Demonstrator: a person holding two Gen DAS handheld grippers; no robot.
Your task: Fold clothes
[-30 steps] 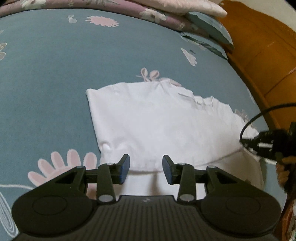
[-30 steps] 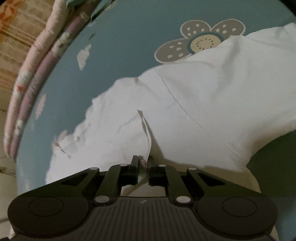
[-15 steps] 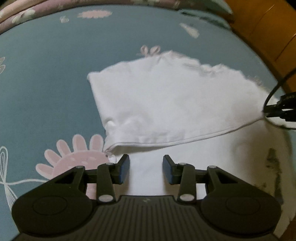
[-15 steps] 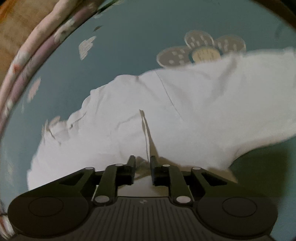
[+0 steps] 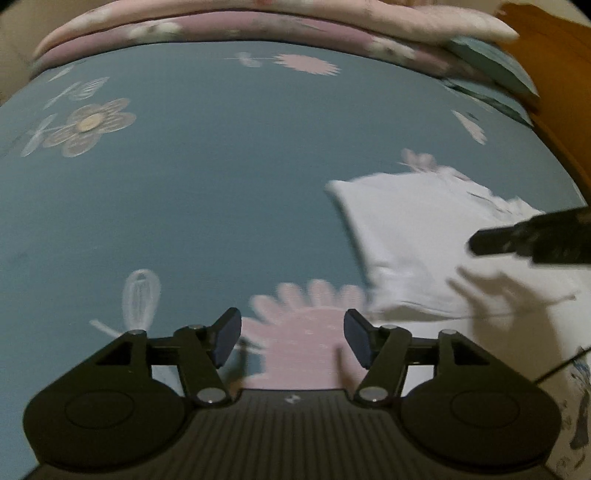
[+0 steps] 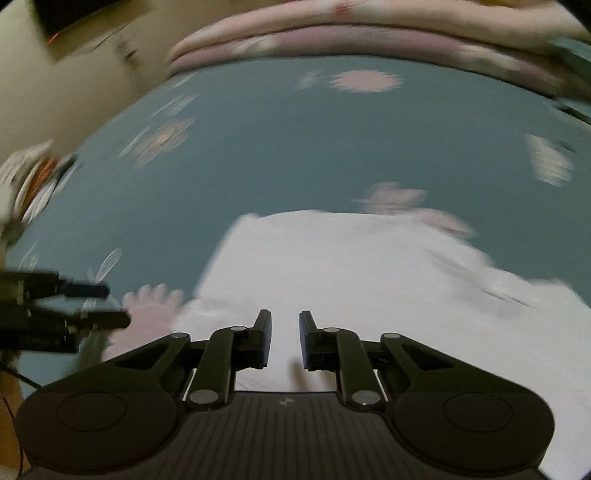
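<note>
- Bed (image 5: 221,192) under a teal sheet with flower prints; pink quilts (image 5: 258,26) piled along its far edge.
- White shirt (image 6: 351,273) lay folded flat on the sheet, directly under and ahead of the right tongs (image 6: 285,343), off to the right in the left view (image 5: 417,236).
- Left tongs (image 5: 291,338) spread wide and empty, poised over a pink flower print (image 5: 310,332) just left of the shirt.
- Right tongs parted narrowly, gripped nothing, hung over the shirt's near part.
</note>
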